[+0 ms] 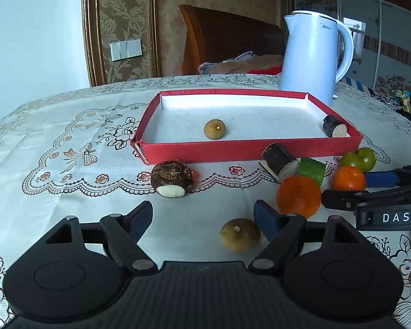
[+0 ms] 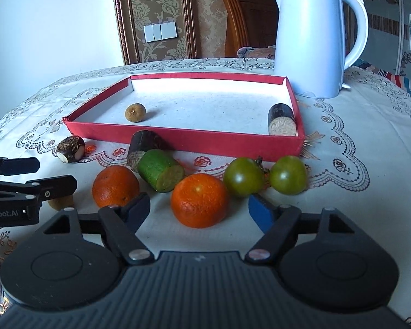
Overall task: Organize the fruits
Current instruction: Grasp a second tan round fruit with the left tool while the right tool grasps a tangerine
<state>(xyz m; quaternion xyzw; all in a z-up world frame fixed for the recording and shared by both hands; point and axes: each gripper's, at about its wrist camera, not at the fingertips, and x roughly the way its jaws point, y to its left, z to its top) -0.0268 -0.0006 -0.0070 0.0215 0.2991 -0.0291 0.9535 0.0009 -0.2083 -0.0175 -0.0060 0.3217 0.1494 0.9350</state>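
A red tray (image 1: 249, 148) (image 2: 183, 141) holds a brown longan (image 1: 214, 128) (image 2: 135, 112) and a dark cane piece (image 1: 334, 126) (image 2: 282, 120). In front of it lie a hairy root piece (image 1: 172, 179), a second dark cane piece (image 1: 279, 161), a green cane piece (image 2: 160, 174), two oranges and two green tomatoes (image 2: 243, 176) (image 2: 287, 175). My left gripper (image 1: 202, 213) is open, and a second longan (image 1: 239, 234) lies by its right finger. My right gripper (image 2: 199, 207) stands open around one orange (image 2: 200, 200), pads clear of it. The other orange (image 2: 115, 185) sits to its left.
A white electric kettle (image 1: 312, 54) (image 2: 312, 35) stands behind the tray's far right corner. A lace-patterned cloth (image 1: 68, 150) covers the table. A wooden chair back (image 1: 227, 35) and a wall with switches lie beyond the far edge.
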